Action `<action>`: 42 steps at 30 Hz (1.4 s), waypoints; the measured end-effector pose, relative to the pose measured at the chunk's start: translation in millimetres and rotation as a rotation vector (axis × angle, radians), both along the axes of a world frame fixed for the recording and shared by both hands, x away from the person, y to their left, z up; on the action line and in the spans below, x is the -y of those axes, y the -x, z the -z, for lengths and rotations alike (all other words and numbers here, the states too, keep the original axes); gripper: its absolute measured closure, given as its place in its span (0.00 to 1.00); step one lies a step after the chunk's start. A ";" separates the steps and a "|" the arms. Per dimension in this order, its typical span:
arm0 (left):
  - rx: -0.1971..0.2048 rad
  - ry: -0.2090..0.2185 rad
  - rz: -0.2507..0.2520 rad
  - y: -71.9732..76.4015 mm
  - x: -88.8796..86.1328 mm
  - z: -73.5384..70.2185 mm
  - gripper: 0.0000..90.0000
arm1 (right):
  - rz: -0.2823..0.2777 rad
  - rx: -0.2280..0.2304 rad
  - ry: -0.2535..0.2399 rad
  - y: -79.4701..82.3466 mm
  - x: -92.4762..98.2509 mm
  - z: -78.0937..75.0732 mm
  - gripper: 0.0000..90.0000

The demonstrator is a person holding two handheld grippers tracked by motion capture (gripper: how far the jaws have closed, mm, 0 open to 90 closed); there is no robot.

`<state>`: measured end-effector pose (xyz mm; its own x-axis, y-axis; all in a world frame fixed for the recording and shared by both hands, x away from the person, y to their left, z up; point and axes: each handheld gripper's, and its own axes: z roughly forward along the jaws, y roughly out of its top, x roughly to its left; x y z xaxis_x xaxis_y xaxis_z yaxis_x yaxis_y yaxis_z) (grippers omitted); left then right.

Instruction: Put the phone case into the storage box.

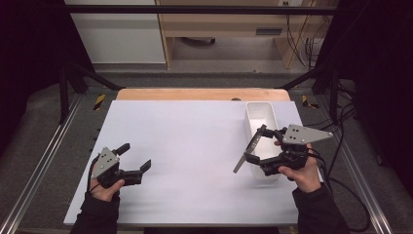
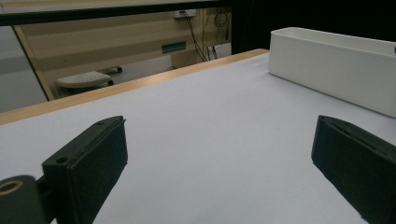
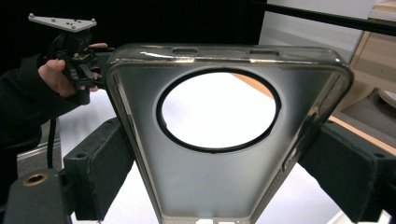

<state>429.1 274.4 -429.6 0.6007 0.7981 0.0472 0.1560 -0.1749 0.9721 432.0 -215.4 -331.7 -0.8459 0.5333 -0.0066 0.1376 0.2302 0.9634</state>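
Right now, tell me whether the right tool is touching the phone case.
Touching. The right gripper view shows the right tool with both black jaws pressed against the side edges of the clear phone case, clamping it.

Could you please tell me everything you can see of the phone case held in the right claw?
The phone case is clear, smoky-grey and glossy, like soft plastic, with a large round camera hole ringed in black and slots along one end. It is empty. The right claw clamps it by its two long edges. It hangs tilted in the air over the near end of the white bin, one end poking out above the table.
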 end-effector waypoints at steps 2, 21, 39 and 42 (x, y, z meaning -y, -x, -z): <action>0.004 0.006 -0.011 1.9 -4.3 1.9 0.04 | 0.001 0.001 -0.001 0.6 0.5 -1.4 0.14; 0.007 0.015 -0.072 4.9 -22.9 14.8 0.03 | 0.052 -0.005 -0.014 -2.7 4.6 -7.7 0.14; -0.022 0.041 -0.077 1.0 -29.5 21.0 0.02 | 0.135 -0.011 -0.028 -12.9 8.4 -28.0 0.14; -0.024 0.041 -0.079 0.5 -30.2 21.5 0.02 | 0.162 -0.010 -0.030 -16.0 8.4 -31.2 0.14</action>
<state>428.6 304.6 -451.1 0.5362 0.8441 0.0000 0.1907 -0.1212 0.9741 448.1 -223.8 -300.6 -0.7489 0.6623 0.0198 0.1806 0.1753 0.9678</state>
